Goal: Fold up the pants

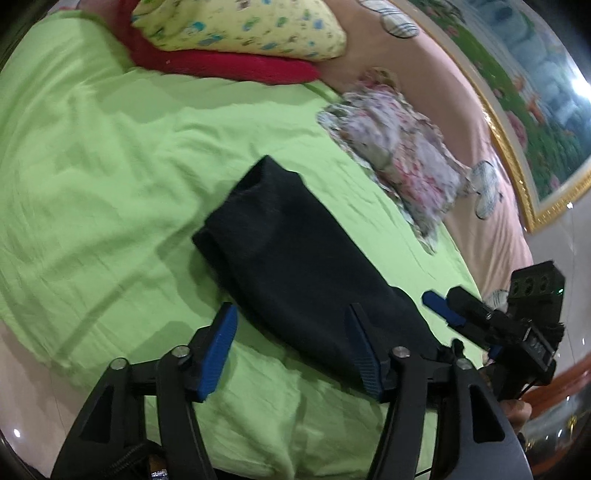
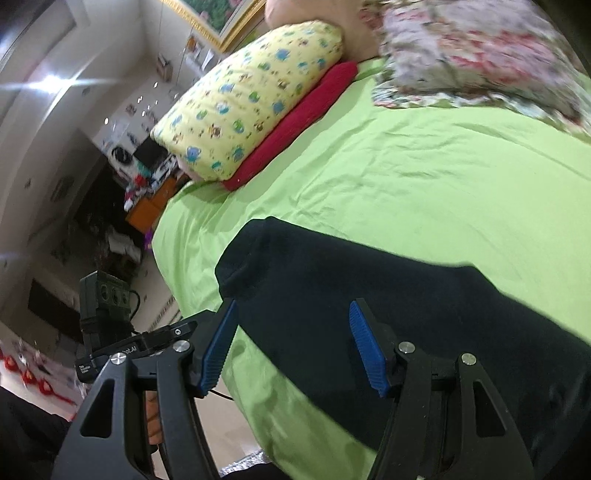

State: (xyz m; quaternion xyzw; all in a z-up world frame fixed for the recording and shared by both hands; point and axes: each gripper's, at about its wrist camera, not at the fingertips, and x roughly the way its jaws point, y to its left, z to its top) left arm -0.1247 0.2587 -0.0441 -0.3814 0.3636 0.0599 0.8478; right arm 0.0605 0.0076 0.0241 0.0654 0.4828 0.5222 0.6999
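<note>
- Blue-padded left tongs [image 1: 291, 347] hang spread wide over the near end of the dark pants [image 1: 295, 251], one pad above the cloth, the other off its edge over the green bedsheet [image 1: 110, 166]; nothing is pinched.
- Right tongs [image 2: 295, 343] stand equally apart beside the same near end of the pants [image 2: 388, 295], also holding nothing.
- Pants lie as a long narrow bundle on the bedsheet, far end pointing toward the yellow pillow [image 1: 240, 26] and floral cloth [image 1: 399, 155]; they look already folded lengthwise, I'd guess.
- To do the next fold well, I'd say each pair of tongs should bite one near corner of the pants, catching all layers.
- Lift both corners level, carry them toward the far end, and lay them edge to edge.
- Loose layers slipping out seems the main risk.
</note>
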